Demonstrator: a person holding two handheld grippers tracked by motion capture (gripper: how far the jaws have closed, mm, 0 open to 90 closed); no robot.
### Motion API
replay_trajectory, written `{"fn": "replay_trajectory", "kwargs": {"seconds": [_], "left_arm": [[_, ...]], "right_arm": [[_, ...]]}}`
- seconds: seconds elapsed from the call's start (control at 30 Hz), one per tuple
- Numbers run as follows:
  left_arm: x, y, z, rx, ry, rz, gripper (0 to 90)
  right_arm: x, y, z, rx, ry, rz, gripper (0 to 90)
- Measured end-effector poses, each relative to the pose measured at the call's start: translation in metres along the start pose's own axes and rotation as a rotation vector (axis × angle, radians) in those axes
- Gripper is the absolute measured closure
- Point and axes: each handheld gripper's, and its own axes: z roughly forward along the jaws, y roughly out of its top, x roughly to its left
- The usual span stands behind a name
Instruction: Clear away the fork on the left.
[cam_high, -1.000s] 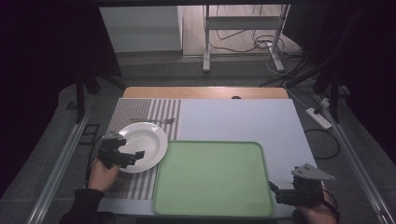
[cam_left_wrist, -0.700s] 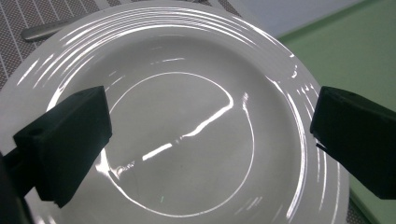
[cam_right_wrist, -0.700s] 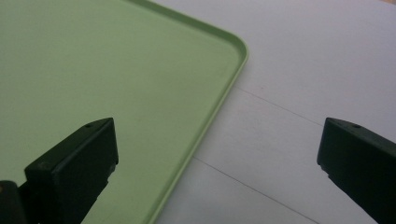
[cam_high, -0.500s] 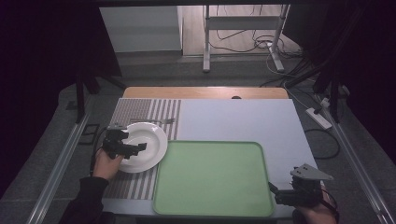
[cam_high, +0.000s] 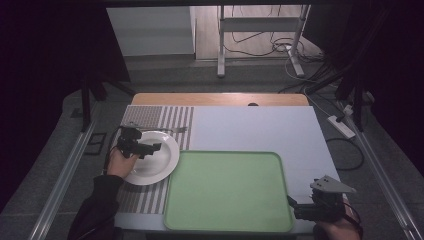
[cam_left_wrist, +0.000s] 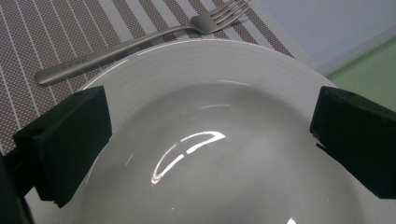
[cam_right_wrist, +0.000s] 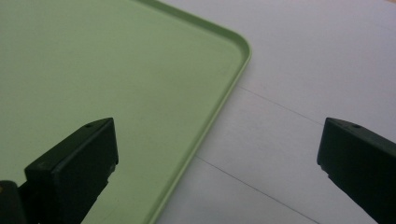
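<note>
A white plate (cam_high: 160, 165) lies on a striped placemat (cam_high: 150, 117) at the table's left. My left gripper (cam_high: 150, 148) hovers open over the plate's left part; in the left gripper view its jaws stand wide apart above the plate (cam_left_wrist: 210, 140). A metal fork (cam_left_wrist: 140, 39) lies on the mat just past the plate's far rim. A green tray (cam_high: 227, 190) sits at the front middle. My right gripper (cam_high: 297, 210) is open at the tray's front right corner, with the tray's rim (cam_right_wrist: 224, 102) between its jaws.
The pale table top (cam_high: 260, 130) stretches behind and right of the tray. A wooden strip (cam_high: 220, 99) runs along the far edge. A power strip (cam_high: 341, 126) lies on the floor at the right, and a metal stand (cam_high: 220, 45) rises behind the table.
My left gripper has moved forward and to the right, from the plate's left rim to above its inside. The right gripper has stayed put.
</note>
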Motion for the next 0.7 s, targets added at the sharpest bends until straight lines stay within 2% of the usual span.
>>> {"fn": "replay_trajectory", "kwargs": {"seconds": [0.13,0.33,0.7], "left_arm": [[0.003,0.006,0.005,0.005,0.003,-0.001,0.0],[0.01,0.015,0.014,0.009,-0.02,-0.019,0.0],[0.017,0.032,0.024,0.035,0.002,-0.001,2.5]], "right_arm": [[0.0,0.0,0.0,0.001,0.0,-0.001,0.0],[0.0,0.0,0.0,0.001,0.003,-0.004,0.0],[0.0,0.0,0.001,0.004,0.005,-0.007,0.0]]}}
